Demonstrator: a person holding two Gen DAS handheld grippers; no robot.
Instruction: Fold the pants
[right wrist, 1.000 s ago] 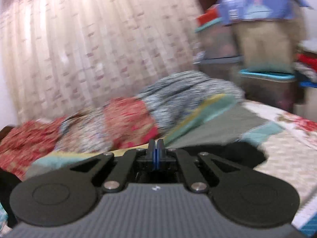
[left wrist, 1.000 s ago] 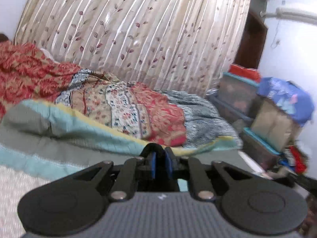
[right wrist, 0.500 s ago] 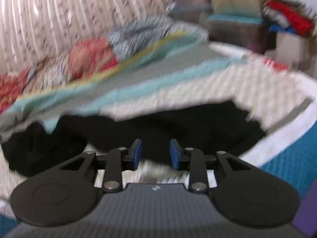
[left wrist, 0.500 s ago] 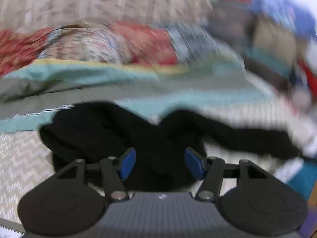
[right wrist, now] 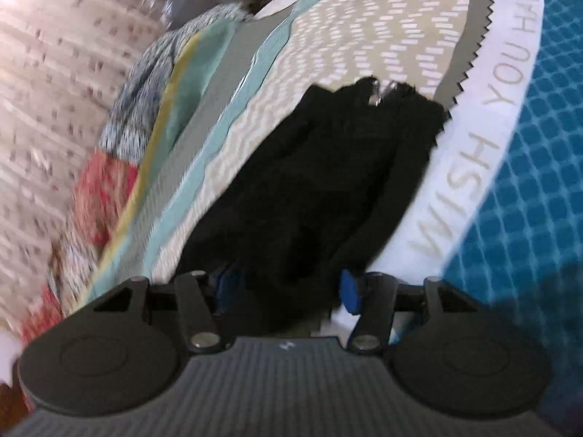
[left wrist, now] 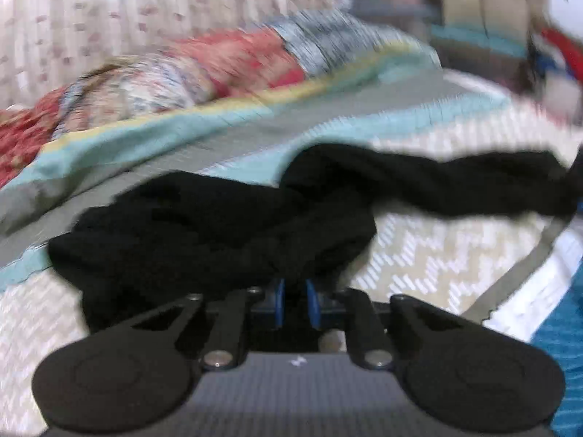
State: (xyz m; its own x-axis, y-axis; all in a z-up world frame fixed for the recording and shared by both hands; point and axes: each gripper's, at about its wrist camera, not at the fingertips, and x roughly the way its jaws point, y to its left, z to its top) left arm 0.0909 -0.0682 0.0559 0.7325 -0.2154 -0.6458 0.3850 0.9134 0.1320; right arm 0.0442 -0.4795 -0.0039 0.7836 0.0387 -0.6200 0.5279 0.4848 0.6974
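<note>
Currently at the grasping step: black pants [left wrist: 226, 225] lie crumpled on the patterned bedspread [left wrist: 437, 262]. Left gripper [left wrist: 293, 300] has just closed, pinching a fold of them. Right gripper [right wrist: 288, 291] has just been opening, jaws spread astride the cloth, not yet pressing. Next: close right, lift, spread flat.

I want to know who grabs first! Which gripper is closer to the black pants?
Left. The left gripper has just closed on the pants; the right gripper has been opening, fabric between its pads, not yet pinched.
</note>
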